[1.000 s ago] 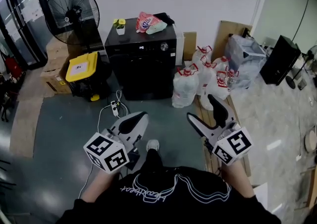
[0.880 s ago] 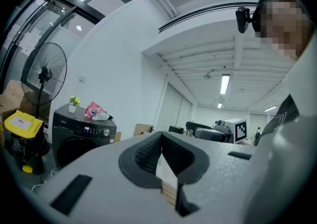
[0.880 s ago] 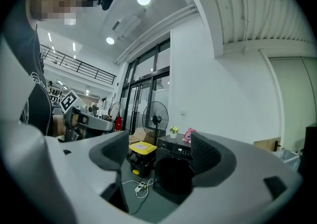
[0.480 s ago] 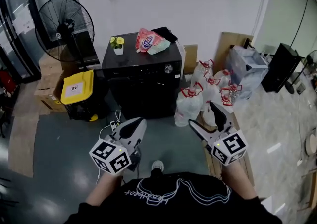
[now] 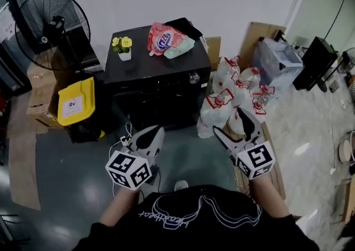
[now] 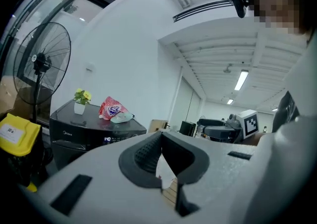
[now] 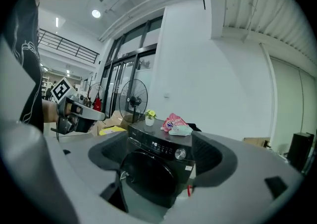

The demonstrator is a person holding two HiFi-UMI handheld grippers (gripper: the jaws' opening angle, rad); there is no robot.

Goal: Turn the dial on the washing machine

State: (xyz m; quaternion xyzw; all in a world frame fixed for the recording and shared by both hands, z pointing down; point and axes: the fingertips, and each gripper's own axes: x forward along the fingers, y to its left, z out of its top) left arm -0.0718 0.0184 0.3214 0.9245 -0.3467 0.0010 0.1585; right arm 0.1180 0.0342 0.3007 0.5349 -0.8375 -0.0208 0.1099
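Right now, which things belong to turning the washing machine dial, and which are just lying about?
Job: washing machine, dial, right gripper.
Lying about: fan, yellow-lidded bin, potted flowers, snack bag, water bottles.

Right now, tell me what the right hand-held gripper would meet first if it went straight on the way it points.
Probably the front of the washing machine: its door and dial sit framed between the open jaws of the right hand-held gripper, with nothing seen in between. Depth is hard to judge.
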